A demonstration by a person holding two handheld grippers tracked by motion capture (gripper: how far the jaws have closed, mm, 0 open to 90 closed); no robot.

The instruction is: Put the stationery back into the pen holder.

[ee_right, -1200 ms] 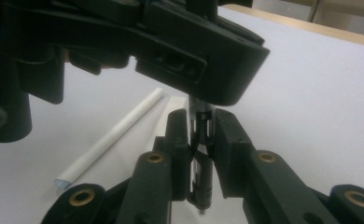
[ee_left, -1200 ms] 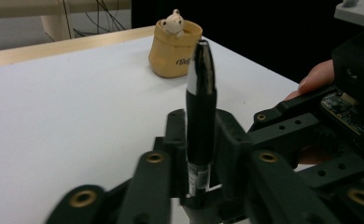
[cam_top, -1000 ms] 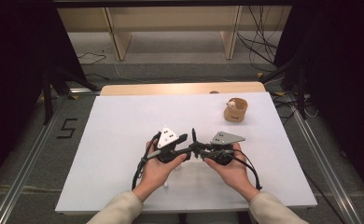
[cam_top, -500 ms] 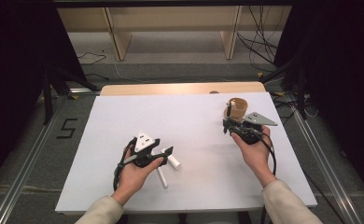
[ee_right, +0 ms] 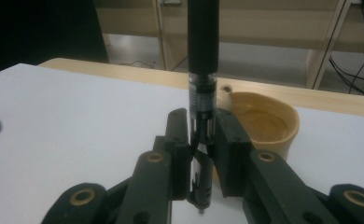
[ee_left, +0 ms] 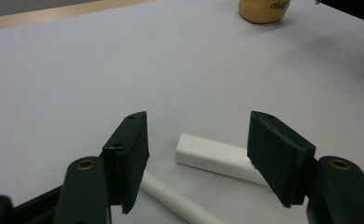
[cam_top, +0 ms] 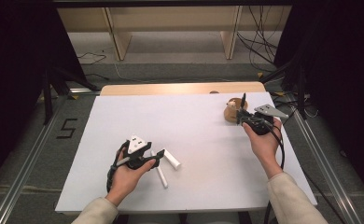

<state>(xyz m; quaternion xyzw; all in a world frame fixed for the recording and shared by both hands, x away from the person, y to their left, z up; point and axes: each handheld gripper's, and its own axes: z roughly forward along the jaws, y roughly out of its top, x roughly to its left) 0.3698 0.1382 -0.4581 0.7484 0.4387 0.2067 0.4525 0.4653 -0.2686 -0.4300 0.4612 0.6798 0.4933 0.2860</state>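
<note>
One pair of tongs clamps a pen beside the cup; the other gapes over two white pieces.

The right tongs point(cam_top: 242, 113), at the far right of the white tabletop point(cam_top: 194, 126), are closed on one black pen point(ee_right: 201, 84) held upright, tip down, just beside the single wooden cup point(cam_top: 233, 110). The left tongs point(cam_top: 159, 156), near left, stand wide apart and grip nothing, just beside two white pieces: a short cap point(ee_left: 220, 157) and a thinner tube point(ee_left: 180, 201). The right gripper view shows the pen's clear barrel and the cup's empty hollow; the high view shows both hands, well apart.
</note>
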